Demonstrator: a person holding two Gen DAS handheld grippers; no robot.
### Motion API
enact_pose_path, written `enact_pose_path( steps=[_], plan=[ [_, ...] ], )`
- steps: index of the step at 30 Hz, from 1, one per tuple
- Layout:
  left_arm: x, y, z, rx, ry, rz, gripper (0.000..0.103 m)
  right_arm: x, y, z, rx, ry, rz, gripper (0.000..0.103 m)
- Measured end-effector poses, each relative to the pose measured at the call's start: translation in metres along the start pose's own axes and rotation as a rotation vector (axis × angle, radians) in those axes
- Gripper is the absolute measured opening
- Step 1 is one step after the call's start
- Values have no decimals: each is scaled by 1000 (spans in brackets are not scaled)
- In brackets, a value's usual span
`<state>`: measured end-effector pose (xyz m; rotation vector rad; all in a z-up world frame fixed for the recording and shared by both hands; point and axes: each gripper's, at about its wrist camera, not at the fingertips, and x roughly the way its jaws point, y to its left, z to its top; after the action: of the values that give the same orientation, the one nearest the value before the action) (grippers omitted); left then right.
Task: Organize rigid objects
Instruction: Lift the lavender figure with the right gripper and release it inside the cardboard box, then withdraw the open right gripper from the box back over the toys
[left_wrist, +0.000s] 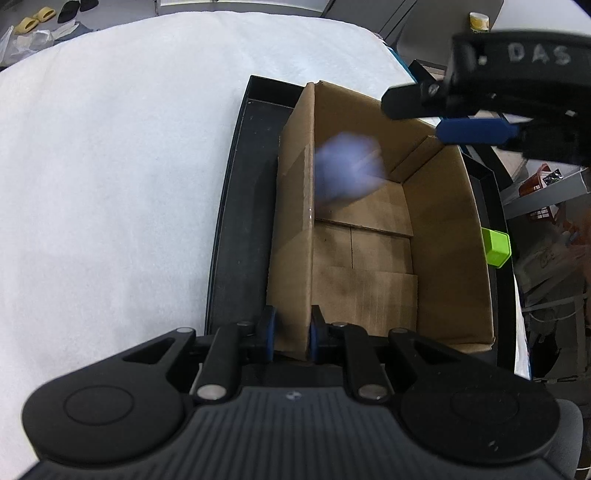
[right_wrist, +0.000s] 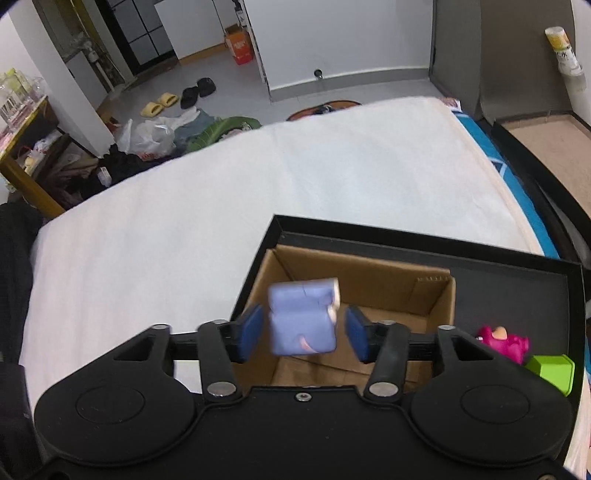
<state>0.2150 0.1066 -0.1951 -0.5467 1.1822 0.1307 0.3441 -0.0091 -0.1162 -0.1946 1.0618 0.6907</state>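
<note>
An open cardboard box (left_wrist: 369, 258) stands inside a shallow black tray (left_wrist: 240, 221). My left gripper (left_wrist: 291, 332) is shut on the near end of the box's left wall (left_wrist: 295, 221). A soft-blue toy (right_wrist: 303, 321) hangs blurred between the pads of my right gripper (right_wrist: 303, 332), with a gap on each side, so that gripper is open. From the left wrist the blue toy (left_wrist: 347, 170) appears as a smear over the box interior, below the right gripper (left_wrist: 443, 116). A green block (right_wrist: 552, 371) and a pink toy (right_wrist: 504, 343) lie in the tray (right_wrist: 480, 266) right of the box (right_wrist: 369, 273).
The tray rests on a wide white padded surface (right_wrist: 221, 203) that stretches left and away. Beyond its far edge the floor holds slippers (right_wrist: 159, 103), bags and clutter. A dark cabinet (right_wrist: 458, 48) stands at the back right. The green block (left_wrist: 496, 247) sits by the box's right wall.
</note>
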Motion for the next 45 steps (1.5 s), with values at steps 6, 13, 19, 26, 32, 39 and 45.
enact_pose_path(
  steps=[6, 13, 19, 26, 32, 39, 45],
  plan=[
    [-2, 1, -1, -7, -2, -9, 17, -14, -6, -1, -4, -4, -9, 55],
    [-3, 1, 0, -4, -2, 0, 17, -27, -20, -11, 22, 7, -23, 59],
    [-4, -3, 1, 0, -6, 10, 17, -38, -33, -24, 67, 3, -30, 67],
    [-7, -4, 0, -3, -12, 15, 16, -52, -50, -42, 89, 5, -43, 72],
    [-10, -4, -2, -5, -21, 24, 15, -65, -63, -55, 106, -12, -48, 76],
    [-15, -6, -5, -9, -28, 43, 15, -75, -82, -69, 115, -19, -81, 79],
    [-15, -10, -4, -5, -31, 66, 15, -81, -103, -80, 150, -21, -81, 79]
  ],
)
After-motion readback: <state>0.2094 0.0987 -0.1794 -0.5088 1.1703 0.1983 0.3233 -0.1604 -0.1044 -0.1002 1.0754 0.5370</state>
